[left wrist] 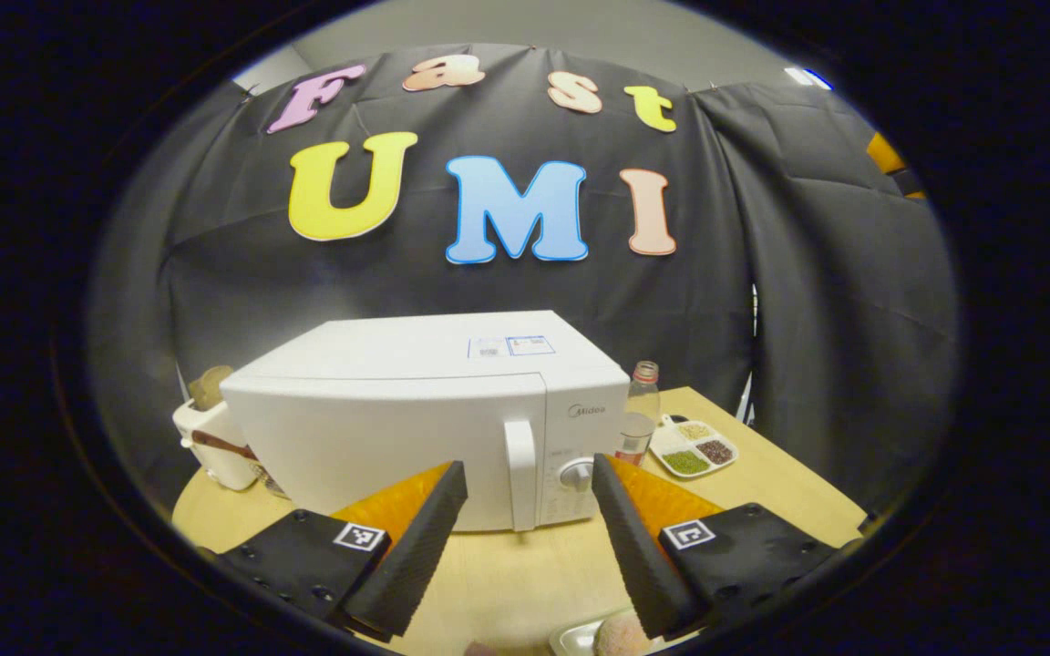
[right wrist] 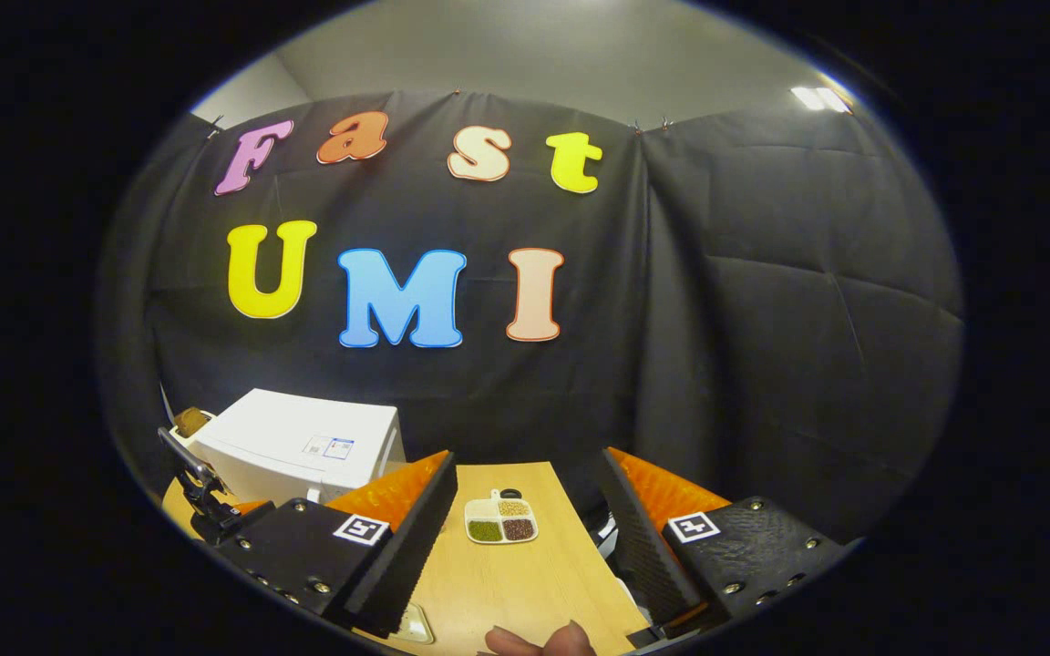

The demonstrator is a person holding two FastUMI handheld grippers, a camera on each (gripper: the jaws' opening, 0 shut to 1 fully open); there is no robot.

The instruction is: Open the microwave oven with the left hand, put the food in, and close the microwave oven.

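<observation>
Three grain heaps in divided tray (left wrist: 694,448), microwave oven (left wrist: 416,415) door closed, both grippers' fingers apart.

White microwave oven on a pale wood bench

The microwave oven (left wrist: 416,419) is plain white, door, handle and dial alike, with a small blue-and-white sticker (left wrist: 511,346) on its top. The bench (left wrist: 507,565) beneath it is light tan wood grain. Right of the oven, a white divided dish (left wrist: 694,448) holds green, dark brown and beige grains. Left of the oven stands a cream-white container (left wrist: 211,446) with a brown band.
</observation>
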